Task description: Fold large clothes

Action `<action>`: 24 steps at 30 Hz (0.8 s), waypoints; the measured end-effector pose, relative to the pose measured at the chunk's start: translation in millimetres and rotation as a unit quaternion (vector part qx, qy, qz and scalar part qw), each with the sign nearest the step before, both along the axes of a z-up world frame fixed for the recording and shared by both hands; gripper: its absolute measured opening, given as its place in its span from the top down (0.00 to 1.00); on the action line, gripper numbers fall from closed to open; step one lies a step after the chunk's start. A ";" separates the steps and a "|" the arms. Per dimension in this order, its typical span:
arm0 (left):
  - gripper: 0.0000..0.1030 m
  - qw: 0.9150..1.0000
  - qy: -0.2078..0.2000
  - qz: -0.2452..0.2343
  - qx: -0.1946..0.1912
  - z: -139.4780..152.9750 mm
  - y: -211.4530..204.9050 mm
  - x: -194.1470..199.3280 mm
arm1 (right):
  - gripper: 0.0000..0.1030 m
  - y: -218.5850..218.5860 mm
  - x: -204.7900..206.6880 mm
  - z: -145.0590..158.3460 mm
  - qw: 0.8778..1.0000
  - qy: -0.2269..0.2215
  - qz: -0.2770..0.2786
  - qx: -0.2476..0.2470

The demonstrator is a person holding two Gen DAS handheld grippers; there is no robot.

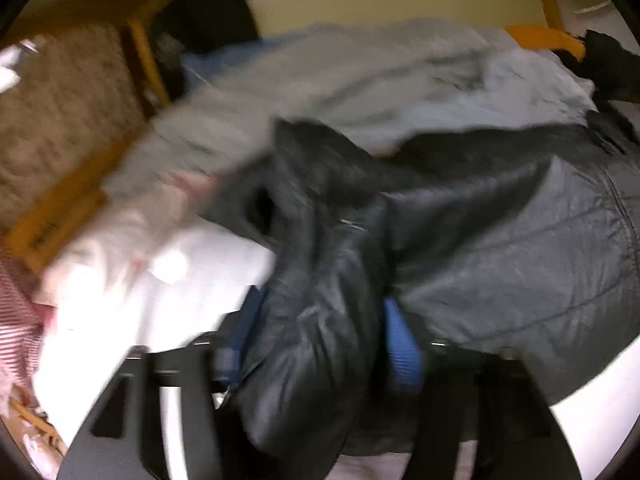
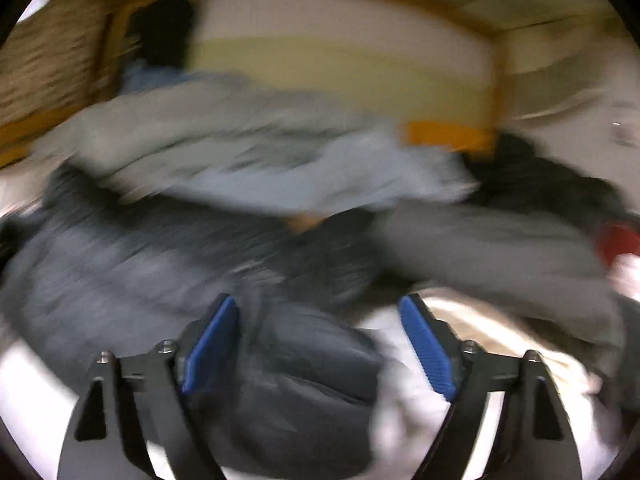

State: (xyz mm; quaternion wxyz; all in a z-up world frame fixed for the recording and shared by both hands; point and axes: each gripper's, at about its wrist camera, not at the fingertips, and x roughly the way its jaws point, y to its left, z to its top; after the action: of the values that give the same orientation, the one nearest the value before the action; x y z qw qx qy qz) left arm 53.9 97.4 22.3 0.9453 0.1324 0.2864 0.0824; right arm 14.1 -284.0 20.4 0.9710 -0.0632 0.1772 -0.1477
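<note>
Jacket: dark grey quilted puffer jacket (image 1: 500, 248), shiny and padded, lying on the white bedsheet (image 1: 168, 312), rumpled and not yet folded flat.
Jacket position: bulk spread to the right in the left wrist view, to the left and centre in the right wrist view, so between the two tools.
Key relation: one puffy fold, probably a sleeve, running from near to far straight between the fingers of the left gripper (image 1: 320, 336); long axis roughly along the pointing line of that tool.
Left gripper state: jaws spread, blue pads either side of the fold; contact with the fabric hard to judge through the blur, looks released rather than clenched.
Right gripper (image 2: 316, 340) state: jaws wide apart, blue pads clear, a padded edge of the jacket lying below and between them, nothing clamped.
Nearer hand: left, judged by the fold already inside its jaws.
Surroundings: pale blue-grey crumpled garment (image 1: 360, 84) beyond the jacket; orange wooden bed frame (image 1: 60, 216) at far left; red-and-white striped cloth (image 1: 16, 304) at near left.
</note>
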 end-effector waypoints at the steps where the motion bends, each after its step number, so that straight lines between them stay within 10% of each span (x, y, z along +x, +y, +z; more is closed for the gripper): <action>1: 0.24 1.000 -0.026 0.004 -0.003 6.5 1.0 -8.1 | 0.15 -7.9 -7.0 5.4 0.999 -0.026 -0.026 0.014; 7: 0.09 0.984 -0.155 -0.060 -0.057 56.3 -10.4 -54.5 | 0.00 -9.8 -28.3 26.9 0.989 -0.073 0.046 0.122; 15: 0.09 0.981 -0.006 -0.144 -0.132 21.5 -61.3 6.5 | 0.00 79.4 18.1 -4.2 0.974 0.095 0.179 0.102; 24: 0.09 0.986 0.062 -0.109 -0.105 -37.8 -69.6 31.9 | 0.00 116.4 59.3 -70.1 0.959 0.180 0.204 0.077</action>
State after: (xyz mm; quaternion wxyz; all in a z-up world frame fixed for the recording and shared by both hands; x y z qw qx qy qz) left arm 85.8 27.9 -15.5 0.9376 0.0673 0.3358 -0.0602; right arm 73.4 -167.6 -49.7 0.9346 -0.0486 0.3429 0.0809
